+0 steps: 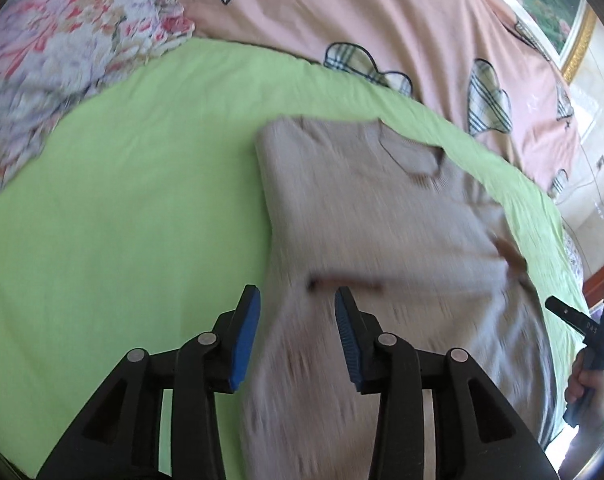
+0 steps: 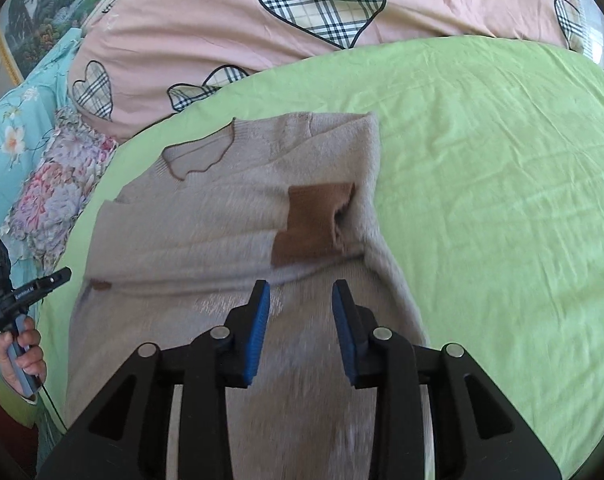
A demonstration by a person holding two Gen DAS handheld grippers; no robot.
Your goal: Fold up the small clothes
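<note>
A small beige knit sweater [image 1: 374, 208] lies on the green sheet [image 1: 122, 200], both sleeves folded across its front; the brown cuff [image 2: 314, 220] of one sleeve shows in the right wrist view. My left gripper [image 1: 298, 300] is open and empty above the sweater's left lower edge. My right gripper [image 2: 301, 292] is open and empty above the sweater [image 2: 230, 216], just below the brown cuff. Each gripper shows at the edge of the other's view, the right one [image 1: 574, 316] and the left one [image 2: 26, 292], held in a hand.
A pink quilt with plaid hearts [image 2: 302, 8] is bunched at the back of the bed. A floral blanket [image 1: 54, 64] lies at the left. The green sheet [image 2: 502, 200] stretches to the right. A framed picture [image 1: 558, 8] hangs on the wall.
</note>
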